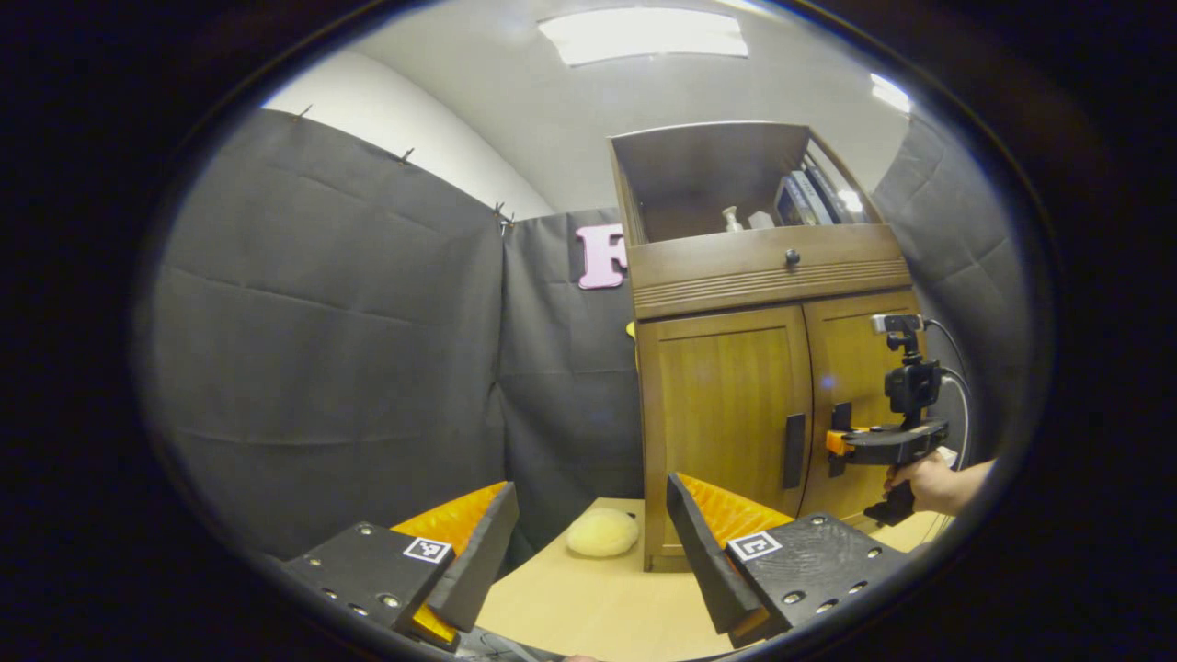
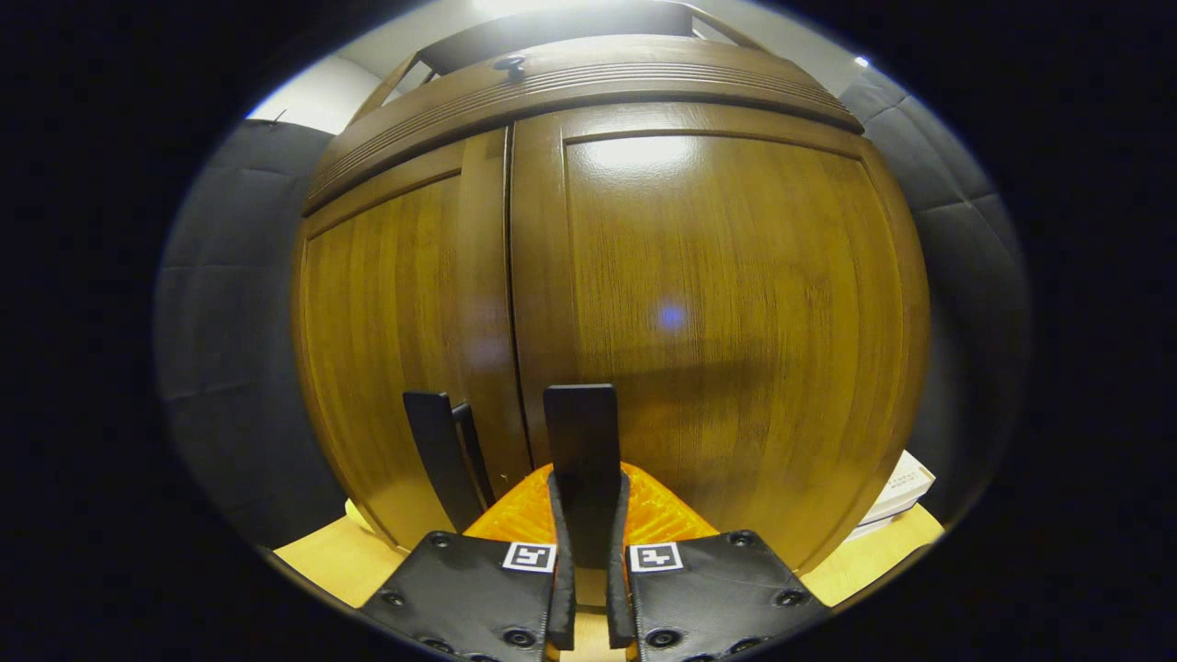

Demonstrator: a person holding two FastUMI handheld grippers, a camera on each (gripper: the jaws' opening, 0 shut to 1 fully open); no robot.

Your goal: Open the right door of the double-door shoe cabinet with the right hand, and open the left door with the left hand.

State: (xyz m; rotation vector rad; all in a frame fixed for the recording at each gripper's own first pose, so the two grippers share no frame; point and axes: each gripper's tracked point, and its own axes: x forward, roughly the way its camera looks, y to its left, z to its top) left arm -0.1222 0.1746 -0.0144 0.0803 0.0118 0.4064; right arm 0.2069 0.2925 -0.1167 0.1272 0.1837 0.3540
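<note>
The right gripper (image 2: 588, 552) is pinched down on the right door's handle (image 2: 581, 432), a dark upright bar, with a finger pressing on each side of it; the left gripper view shows the same clamp from the side, with a person's hand (image 1: 933, 483) holding the tool. The right door (image 2: 726, 313) looks flush with the frame, so this reads as the grasp step of the first opening, and the pull is not yet made. Next move probably wants a steady draw back along an arc about the outer hinge; yank it straight and the bar could slip out. The left gripper (image 1: 588, 542) hangs well back from the cabinet (image 1: 768, 368) with its fingers spread wide and nothing between them; the left door (image 1: 726, 405) is shut too, and its handle (image 1: 794, 450) sits just beside the centre seam, waiting its turn. The cabinet stands on a pale wooden tabletop (image 1: 588, 607); a yellowish soft lump (image 1: 602, 533) lies near its left foot; an open shelf on top holds books (image 1: 809, 198); dark cloth walls all round and a ceiling light (image 1: 644, 35) overhead.
</note>
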